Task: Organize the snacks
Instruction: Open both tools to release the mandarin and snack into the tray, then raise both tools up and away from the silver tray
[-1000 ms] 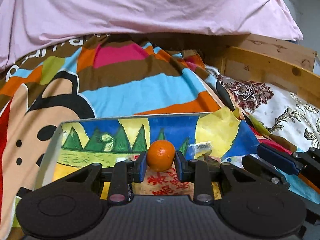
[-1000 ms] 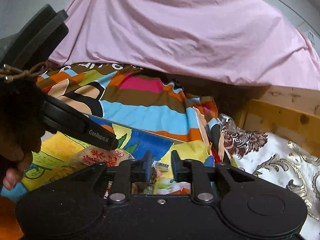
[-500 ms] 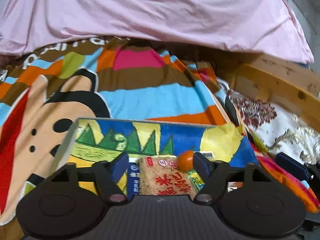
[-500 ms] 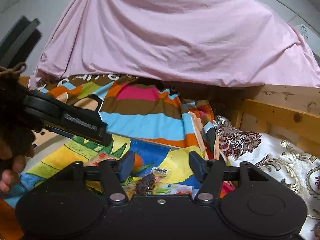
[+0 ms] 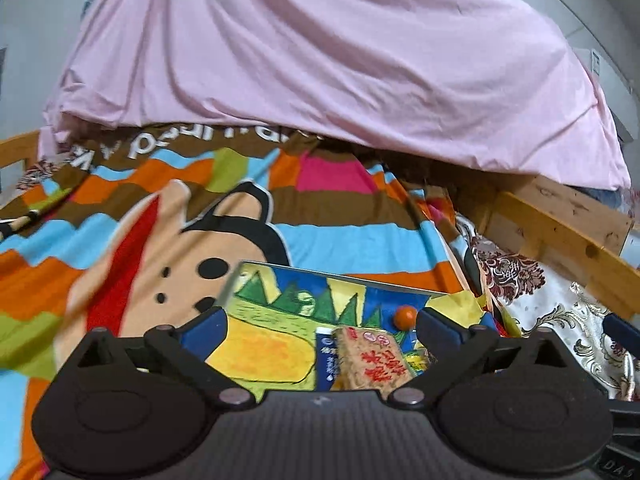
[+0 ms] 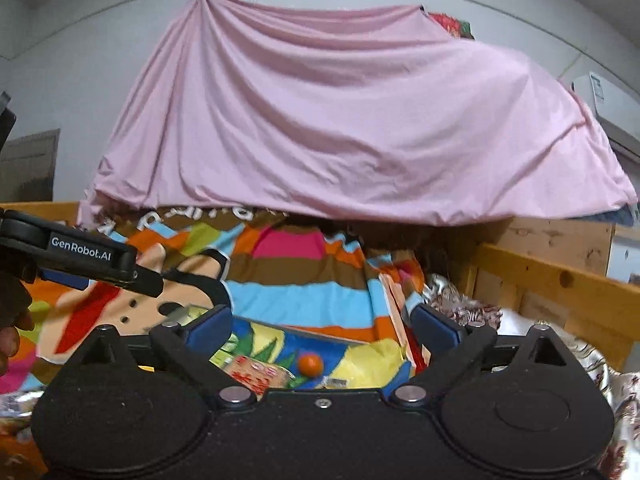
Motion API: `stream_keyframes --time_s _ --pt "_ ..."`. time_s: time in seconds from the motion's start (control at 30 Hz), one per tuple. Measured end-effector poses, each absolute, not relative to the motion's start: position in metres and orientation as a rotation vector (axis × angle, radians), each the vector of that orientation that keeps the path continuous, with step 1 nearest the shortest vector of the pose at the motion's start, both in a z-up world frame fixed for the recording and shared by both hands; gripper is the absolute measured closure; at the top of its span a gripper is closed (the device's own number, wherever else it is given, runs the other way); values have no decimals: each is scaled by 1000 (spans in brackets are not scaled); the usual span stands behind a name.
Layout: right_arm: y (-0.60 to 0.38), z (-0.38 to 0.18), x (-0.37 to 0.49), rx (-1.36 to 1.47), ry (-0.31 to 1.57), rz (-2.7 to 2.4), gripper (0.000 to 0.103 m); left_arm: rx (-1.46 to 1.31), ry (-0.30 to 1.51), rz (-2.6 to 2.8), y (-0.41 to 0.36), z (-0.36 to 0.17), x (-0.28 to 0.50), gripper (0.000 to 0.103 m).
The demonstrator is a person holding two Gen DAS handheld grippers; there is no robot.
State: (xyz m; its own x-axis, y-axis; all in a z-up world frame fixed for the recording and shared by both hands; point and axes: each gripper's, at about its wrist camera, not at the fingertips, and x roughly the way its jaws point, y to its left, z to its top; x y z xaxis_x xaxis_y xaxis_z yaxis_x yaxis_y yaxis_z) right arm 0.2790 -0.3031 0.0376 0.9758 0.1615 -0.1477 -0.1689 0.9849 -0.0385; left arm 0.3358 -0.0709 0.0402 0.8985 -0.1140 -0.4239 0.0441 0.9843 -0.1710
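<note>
Left wrist view shows the left gripper (image 5: 322, 326) with its fingers (image 5: 204, 326) spread wide and nothing between them, held above a bed covered by a striped cartoon blanket (image 5: 340, 236). On the blanket lies a painted board (image 5: 264, 344), and the snacks sit on its right part: a small orange (image 5: 405, 315) toward the far edge, a tan packet with red characters (image 5: 374, 360) nearer the camera, and a blue packet (image 5: 326, 360) touching its left side. A yellow wrapper (image 5: 460, 306) lies just beyond the orange to the right.

From the right wrist, the right gripper (image 6: 322, 332) is likewise wide open and empty, raised over the same board (image 6: 360, 354), with the orange (image 6: 311, 364) and the tan packet (image 6: 256, 372) low in its gap. The left gripper's body (image 6: 86, 258) crosses the left edge there. A pink sheet (image 6: 360, 120) hangs behind, and a wooden bed frame (image 6: 560, 280) runs on the right.

Both tools appear to be between picks. To do the next one well, I would choose a single item, lower squarely over it, and close across its narrow dimension. The orange can roll, so centre it between the pads; the flat packet is better taken by an edge, without dragging its neighbour.
</note>
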Motion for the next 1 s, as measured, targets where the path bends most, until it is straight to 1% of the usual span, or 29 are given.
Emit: stream_keyframes --time_s 0.07,0.4,0.7,1.0 --pt "-299 44 265 -47 131 177 1 -166 439 -71 -64 46 323 1" --pt "-276 59 204 -51 136 230 1 -153 422 -46 -32 67 255 1" --pt "-249 56 150 -56 163 296 1 -138 431 -21 3 64 198 1" --pt "-219 50 107 -138 180 350 1 -63 478 -11 33 58 157 0"
